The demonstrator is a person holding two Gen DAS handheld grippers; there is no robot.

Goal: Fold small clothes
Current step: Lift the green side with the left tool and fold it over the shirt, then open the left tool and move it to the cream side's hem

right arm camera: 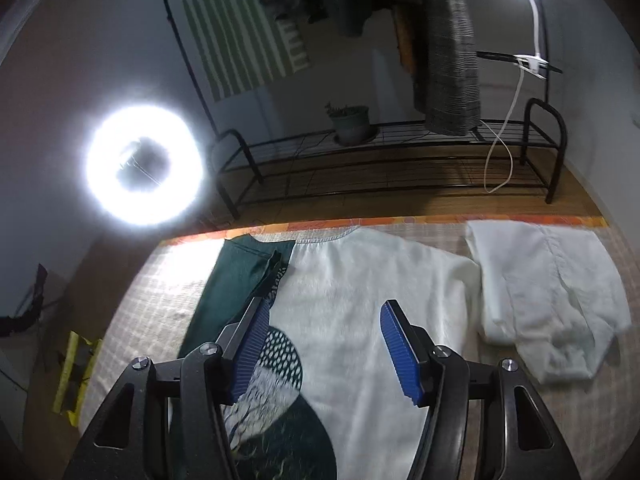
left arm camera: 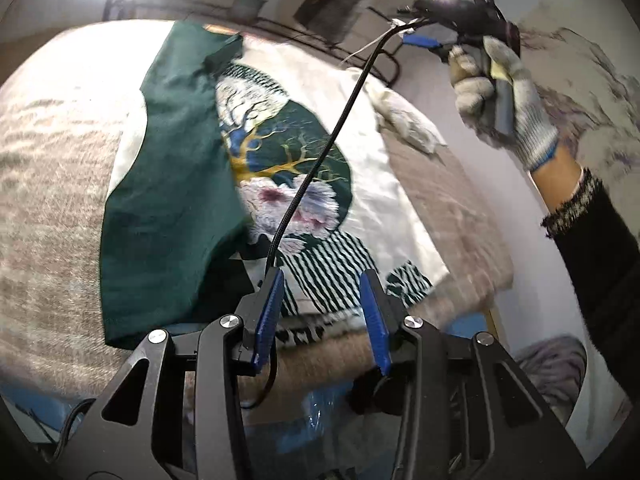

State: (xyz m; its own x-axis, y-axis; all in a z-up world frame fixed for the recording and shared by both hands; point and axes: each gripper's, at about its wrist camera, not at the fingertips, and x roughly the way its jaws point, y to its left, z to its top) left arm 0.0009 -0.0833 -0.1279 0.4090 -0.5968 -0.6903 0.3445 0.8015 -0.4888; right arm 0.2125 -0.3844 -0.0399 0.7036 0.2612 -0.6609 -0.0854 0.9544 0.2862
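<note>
Bed (right arm camera: 168, 300) with checked beige cover, ring light beyond | white T-shirt (right arm camera: 360, 280) spread flat mid-bed, green sleeve side folded inward over its tree-and-flower print | left hand-held gripper (left arm camera: 324, 276) part open, empty, over the hem | right hand-held gripper (right arm camera: 324, 316) wider, empty, above the shirt | folded white garment (right arm camera: 552, 300) near the far edge.

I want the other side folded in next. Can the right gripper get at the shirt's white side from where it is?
Probably yes: the right gripper hangs open above the shirt, with nothing between its fingers and the white cloth.
</note>
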